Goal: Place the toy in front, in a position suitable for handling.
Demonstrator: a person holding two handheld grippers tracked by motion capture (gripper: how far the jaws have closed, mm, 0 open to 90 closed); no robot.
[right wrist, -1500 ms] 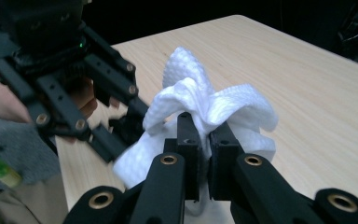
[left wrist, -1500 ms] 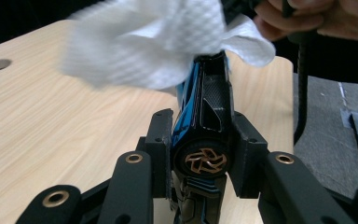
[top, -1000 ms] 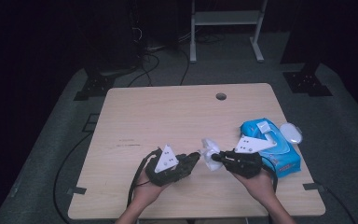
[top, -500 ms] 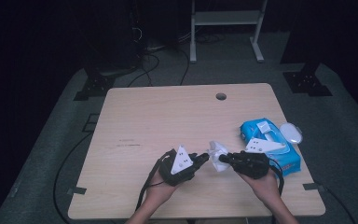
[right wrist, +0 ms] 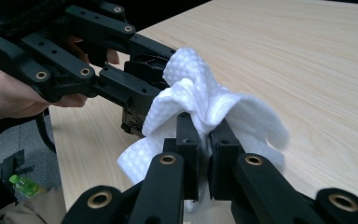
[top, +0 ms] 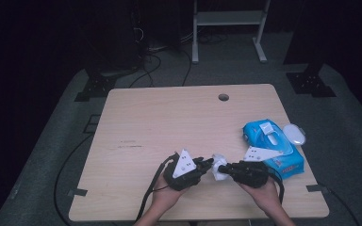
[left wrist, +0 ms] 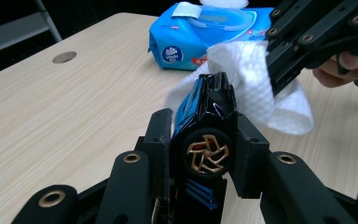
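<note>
I am wiping a toy car: my left gripper (left wrist: 200, 154) is clamped on the black and blue toy car (left wrist: 207, 116), which sits low in the middle of the left gripper view with its bronze-spoked wheel facing the camera. My right gripper (right wrist: 205, 140) pinches a crumpled white wet wipe (right wrist: 205, 100) tight between nearly closed jaws and presses it against the car's front end. In the high view both meet near the lower middle of the wooden table (top: 169, 122), the wipe (top: 218, 167) between the two tools. As I judge it, the next move calls for rubbing the wipe along the bodywork while my left grip stays firm. The blue wipes pack (left wrist: 205, 32) at upper centre carries a round logo that seems to read "Vinda"; the red label beside it is too small to read.
</note>
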